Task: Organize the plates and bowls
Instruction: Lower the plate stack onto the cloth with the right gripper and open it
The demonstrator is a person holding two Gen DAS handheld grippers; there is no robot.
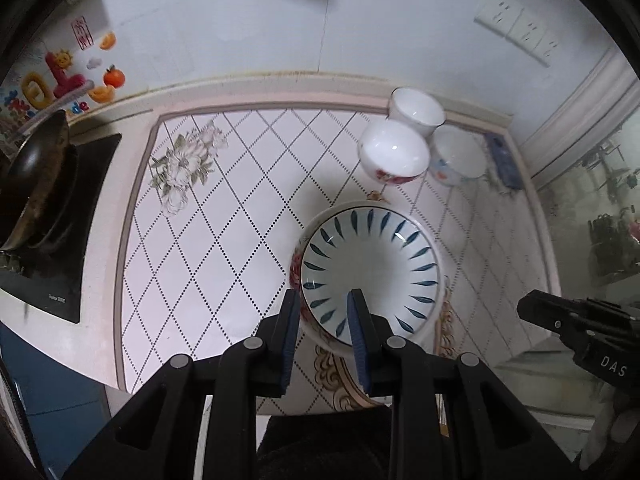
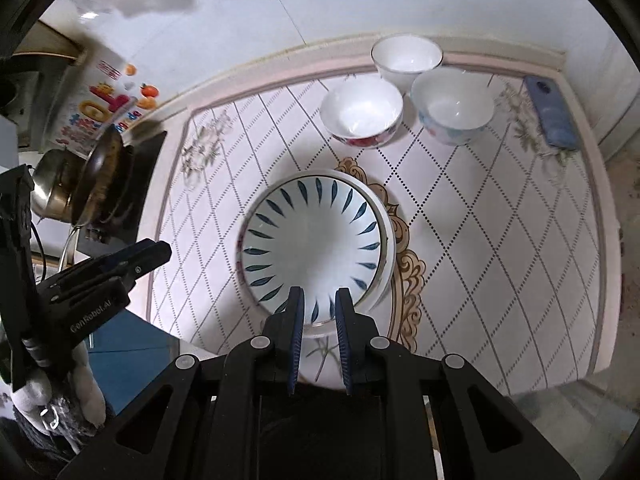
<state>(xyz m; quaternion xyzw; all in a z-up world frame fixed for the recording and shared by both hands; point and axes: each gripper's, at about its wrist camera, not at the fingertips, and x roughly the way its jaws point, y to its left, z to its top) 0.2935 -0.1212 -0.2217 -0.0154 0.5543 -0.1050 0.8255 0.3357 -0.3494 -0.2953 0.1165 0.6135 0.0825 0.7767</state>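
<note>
**Stacked bowls wait for a careful rim grip**

The blue-leaf bowl (image 2: pixel 314 246) sits nested in a flowered bowl (image 1: pixel 297 276) near the middle of the worktop (image 2: pixel 500 240), over a gold-scrolled patch of the mat. Three small white bowls (image 2: pixel 361 111) cluster at about one o'clock from it, near the back edge.

The left claw (image 1: pixel 325 322) hovers above the near rim, its pads narrowly apart and pinching nothing. The right claw (image 2: pixel 319 318) is likewise nearly pressed together and empty, with the bowl's edge visible below the gap.

These bowls look like glazed ceramic — stiff, fairly heavy, slick and likely to chip if knocked. The best hold is probably across the rim wall, one pad inside and one outside, squeezed firmly — lifted straight up to clear the lower bowl.
</note>
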